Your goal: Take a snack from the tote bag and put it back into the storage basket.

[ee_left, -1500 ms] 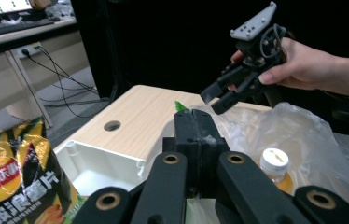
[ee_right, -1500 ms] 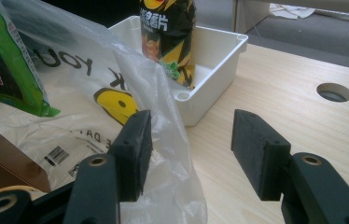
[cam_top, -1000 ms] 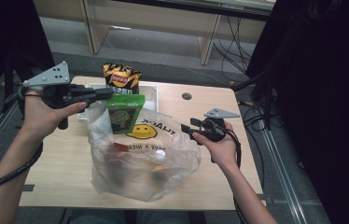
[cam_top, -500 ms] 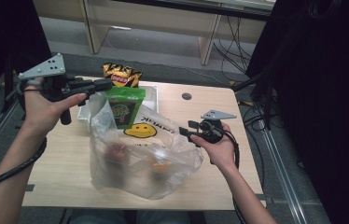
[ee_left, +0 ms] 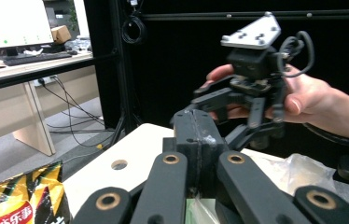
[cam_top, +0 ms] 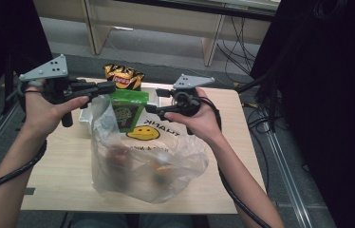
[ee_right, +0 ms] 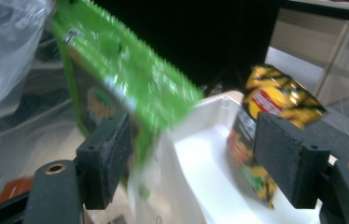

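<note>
A green snack packet [cam_top: 128, 108] hangs upright over the mouth of a clear plastic bag [cam_top: 147, 166] printed with a yellow smiley. My left gripper [cam_top: 109, 87] is shut on the packet's top left corner, jaws pressed together [ee_left: 196, 126]. My right gripper [cam_top: 154, 100] is open just right of the packet. In the right gripper view the blurred green packet [ee_right: 130, 84] lies against the left pad, with the wide gap of the gripper [ee_right: 191, 158] beside it. The right gripper [ee_left: 226, 114] also faces the left gripper view, held in a hand.
A yellow chip bag [cam_top: 124, 76] leans in a white tray [ee_right: 200, 177] at the table's far side. The plastic bag holds a few orange and brown items [cam_top: 161, 168]. The wooden table [cam_top: 61, 161] has a small hole [ee_left: 119, 164]. Desks and cables stand beyond.
My right gripper has moved up and left from the bag's right side to the green packet. My left gripper has stayed raised, still holding the packet.
</note>
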The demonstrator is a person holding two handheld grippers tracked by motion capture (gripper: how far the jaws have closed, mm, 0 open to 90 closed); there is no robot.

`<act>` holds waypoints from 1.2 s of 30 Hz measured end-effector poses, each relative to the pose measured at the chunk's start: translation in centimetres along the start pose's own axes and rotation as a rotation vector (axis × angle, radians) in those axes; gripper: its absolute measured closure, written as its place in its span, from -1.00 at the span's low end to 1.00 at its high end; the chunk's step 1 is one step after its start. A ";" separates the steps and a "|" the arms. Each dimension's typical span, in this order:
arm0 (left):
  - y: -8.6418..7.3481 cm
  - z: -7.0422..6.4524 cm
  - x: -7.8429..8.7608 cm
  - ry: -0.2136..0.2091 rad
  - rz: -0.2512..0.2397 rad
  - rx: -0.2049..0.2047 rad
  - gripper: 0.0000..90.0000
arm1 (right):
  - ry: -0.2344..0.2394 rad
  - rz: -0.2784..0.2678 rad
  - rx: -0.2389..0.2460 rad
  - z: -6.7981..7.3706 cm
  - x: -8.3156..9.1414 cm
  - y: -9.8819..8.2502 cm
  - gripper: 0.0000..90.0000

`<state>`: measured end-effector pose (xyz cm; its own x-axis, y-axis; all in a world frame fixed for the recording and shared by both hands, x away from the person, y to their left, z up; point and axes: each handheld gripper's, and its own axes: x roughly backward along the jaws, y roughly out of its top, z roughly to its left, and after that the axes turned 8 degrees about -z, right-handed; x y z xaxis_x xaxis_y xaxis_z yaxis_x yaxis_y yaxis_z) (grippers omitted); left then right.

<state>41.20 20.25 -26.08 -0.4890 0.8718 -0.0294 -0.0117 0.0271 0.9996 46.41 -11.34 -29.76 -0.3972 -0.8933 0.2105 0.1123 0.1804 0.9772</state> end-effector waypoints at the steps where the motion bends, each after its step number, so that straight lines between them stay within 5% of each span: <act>1: 0.0 0.0 0.0 -0.004 0.002 0.000 1.00 | 0.000 0.000 0.000 0.0 0.0 0.0 -0.34; 8: -0.4 0.3 -0.2 -0.016 0.002 -0.002 1.00 | 0.119 0.018 0.041 1.0 -2.9 0.6 -0.20; 9: -0.4 0.4 -0.1 0.019 0.004 -0.028 1.00 | 0.121 0.015 0.054 1.1 -3.0 0.6 -0.10; 10: -0.5 0.2 -0.2 -0.015 0.007 0.006 1.00 | 0.154 0.020 0.090 1.4 -3.0 0.8 0.15; 13: -0.6 0.2 -0.2 -0.007 0.015 0.009 1.00 | 0.157 0.029 0.086 1.7 -2.8 0.8 0.42; 14: -0.7 0.3 -0.3 -0.003 0.020 0.013 1.00 | 0.162 0.019 0.145 1.8 -2.7 0.9 0.55; 18: -1.2 0.6 -0.4 0.007 0.054 0.009 1.00 | 0.188 0.022 0.188 2.3 -2.1 1.2 0.99; 21: -1.5 0.6 -0.3 -0.006 0.054 0.028 0.99 | 0.198 0.040 0.195 2.6 -1.9 1.3 1.00; 24: -2.0 0.6 0.2 -0.003 0.071 0.046 0.67 | 0.181 0.054 0.214 2.6 -1.5 1.7 1.00; 26: -2.4 0.5 0.7 0.003 0.083 0.066 0.33 | 0.168 0.050 0.182 2.5 -1.3 1.9 1.00; 28: -3.1 0.3 1.3 0.014 0.117 0.059 0.20 | 0.148 0.035 0.161 2.3 -0.8 2.3 1.00; 31: -4.1 0.1 1.7 0.033 0.160 0.048 0.21 | 0.112 -0.009 0.147 1.9 0.0 2.9 1.00; 33: -5.4 0.0 2.0 0.022 0.181 0.074 0.28 | 0.089 -0.025 0.101 1.8 0.5 3.4 1.00; 36: -7.3 -0.3 2.2 0.028 0.247 0.087 0.35 | 0.076 -0.065 0.097 1.6 0.9 4.3 1.00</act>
<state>39.96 21.84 -33.43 -0.4919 0.8432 0.2168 0.1852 -0.1420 0.9724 45.05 -10.67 -25.36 -0.3303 -0.9322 0.1477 -0.0012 0.1569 0.9876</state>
